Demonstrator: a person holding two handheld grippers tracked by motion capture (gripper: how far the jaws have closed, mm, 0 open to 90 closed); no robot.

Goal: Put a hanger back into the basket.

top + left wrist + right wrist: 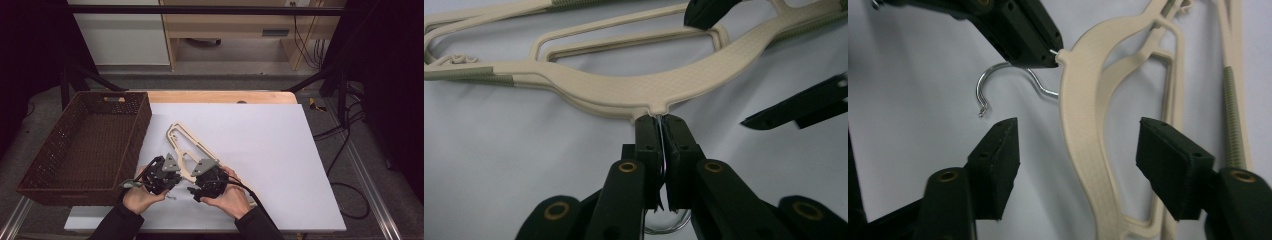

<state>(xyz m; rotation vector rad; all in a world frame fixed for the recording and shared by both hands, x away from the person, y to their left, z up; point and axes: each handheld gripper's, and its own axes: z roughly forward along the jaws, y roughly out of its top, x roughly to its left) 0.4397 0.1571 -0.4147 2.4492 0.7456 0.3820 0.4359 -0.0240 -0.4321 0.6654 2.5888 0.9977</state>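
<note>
At the bench's left edge sits a brown wicker basket (85, 145). Beside it, the left gripper (663, 130) has its fingers pinching the metal hook (998, 82) of a cream hanger (187, 147) lying on the white sheet (270, 150). Further right, the right gripper (1078, 150) has its fingers spread either side of the hanger's arm.

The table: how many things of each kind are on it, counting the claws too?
Beige hangers: 2, stacked
Brown basket: 1
Black claws: 2, left claw and right claw
Total: 5
</note>
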